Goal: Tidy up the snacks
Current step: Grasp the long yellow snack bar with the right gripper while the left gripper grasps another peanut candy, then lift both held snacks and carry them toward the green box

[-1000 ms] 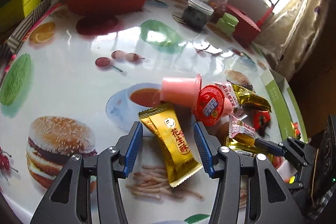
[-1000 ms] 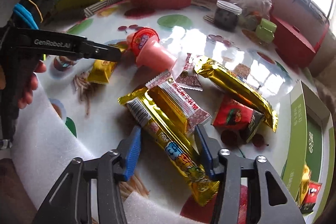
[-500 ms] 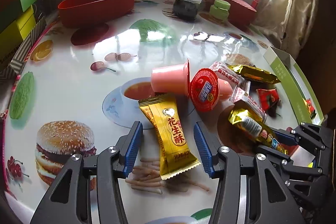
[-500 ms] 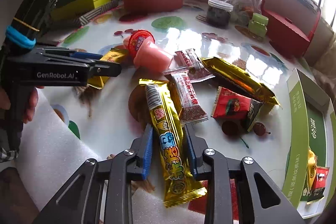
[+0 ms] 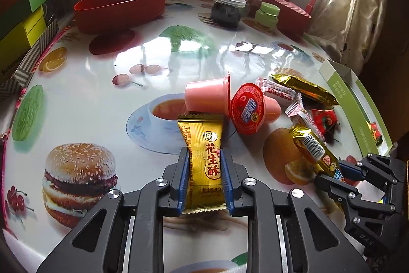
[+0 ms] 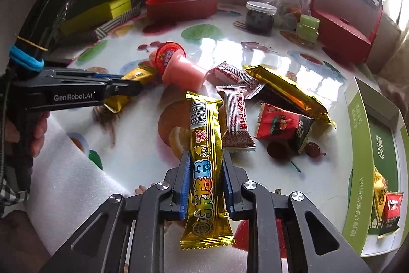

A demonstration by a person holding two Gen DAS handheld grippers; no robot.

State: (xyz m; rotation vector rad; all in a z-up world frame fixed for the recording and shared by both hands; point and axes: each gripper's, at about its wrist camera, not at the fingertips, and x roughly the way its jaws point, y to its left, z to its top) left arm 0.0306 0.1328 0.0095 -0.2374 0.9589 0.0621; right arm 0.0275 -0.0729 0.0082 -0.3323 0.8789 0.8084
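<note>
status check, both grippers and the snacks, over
Left gripper shut on gold peanut candy. Right gripper closing on long gold bar, pads pressing it. Pink jelly cups lie just beyond the candy; nothing blocking a lift.

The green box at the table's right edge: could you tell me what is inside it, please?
Inside the green box, near its front end, lie a gold packet and a red-and-black packet. The rest of the floor shows bare dark green lining with printed characters. Whatever lies beneath the two packets is covered.
</note>
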